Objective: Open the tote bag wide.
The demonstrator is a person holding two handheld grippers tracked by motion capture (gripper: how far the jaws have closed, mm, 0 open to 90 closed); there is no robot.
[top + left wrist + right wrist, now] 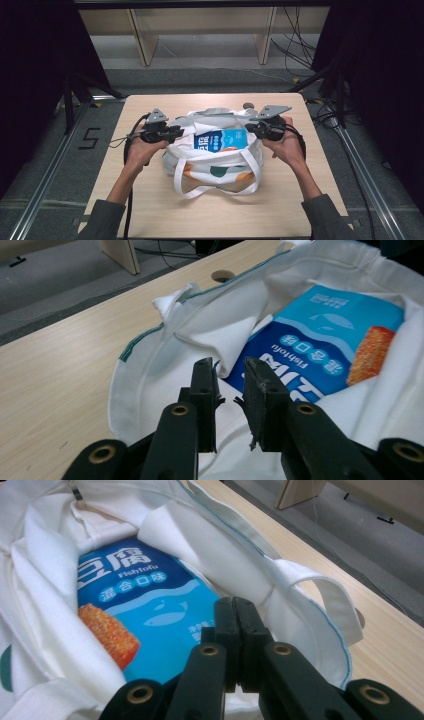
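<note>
A white tote bag (215,167) with two looped handles lies mid-table, its mouth spread wide. Inside it lies a blue fish tofu packet (220,140), face up. My left gripper (179,133) is at the bag's left rim, and my right gripper (248,128) at its right rim. In the left gripper view, the left gripper (229,366) has a narrow gap between its jaws with nothing in it, above the bag's cloth (160,375) and near the packet (325,335). In the right gripper view, the right gripper (235,602) has its jaws pressed together over the packet (150,605), inside the bag's rim (240,565).
The wooden table (150,200) has a round cable hole (247,105) just behind the bag. Wooden shelf legs (145,45) stand on the floor beyond the table. Cables (295,45) trail at the back right. Metal rails run along both table sides.
</note>
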